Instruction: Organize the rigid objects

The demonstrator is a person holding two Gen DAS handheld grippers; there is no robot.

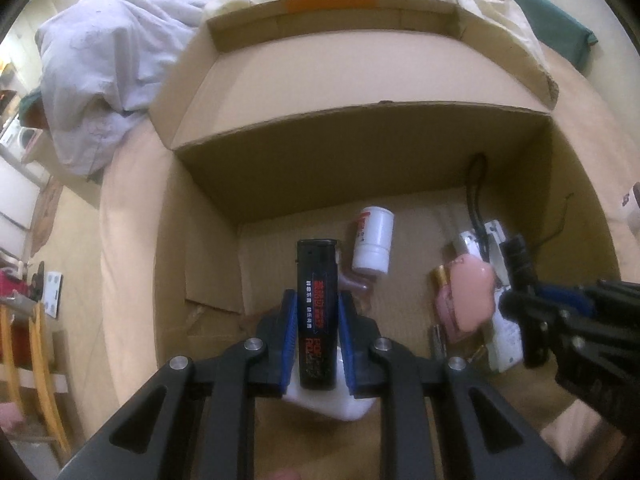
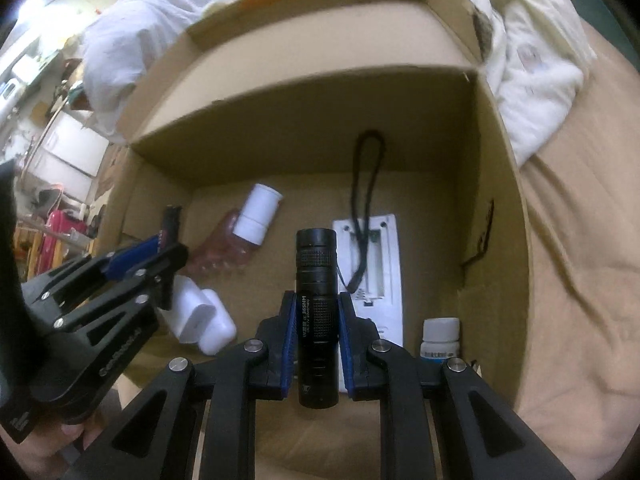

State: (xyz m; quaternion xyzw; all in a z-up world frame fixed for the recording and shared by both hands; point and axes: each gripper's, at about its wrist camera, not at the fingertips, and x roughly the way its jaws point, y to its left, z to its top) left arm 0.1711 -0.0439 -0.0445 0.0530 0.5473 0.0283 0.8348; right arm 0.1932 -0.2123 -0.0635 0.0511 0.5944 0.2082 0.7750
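L gripper [image 1: 316,320]: blue pads clamped on black lighter [image 1: 316,300], one pad each side. Lighter's long axis runs straight fwd along the fingers, top end pointing toward box [image 1: 360,148] back wall. Held above box floor, over a white charger [image 1: 340,404] that shows just below the pads.

R gripper [image 2: 318,328]: pads clamped on black torch [image 2: 317,312], axis also along the fingers, lens end fwd. Its lanyard [image 2: 362,200] trails ahead over a white remote [image 2: 372,272] lying face-down, battery bay open, long axis same way as torch.

Both loads hang over the box interior, not yet set down.

Key relation: each item lies in line w/ its own fingers, so lowering lays it lengthwise, front-to-back. Under L: charger directly below; white bottle [image 1: 374,240] and pinkish clear bottle [image 2: 224,244] just ahead-right. Bare floor lies ahead-left of lighter, prob. the easier drop spot. Under R: remote directly below; small pill bottle [image 2: 440,338] near the R wall. Bare floor betw. remote and that wall, so torch needs a slight shift right, judging by what's visible.

Grippers sit side by side, near each other, L nearer the box's left half, R nearer right. Pink case [image 1: 468,296] lies betw. them in L view.
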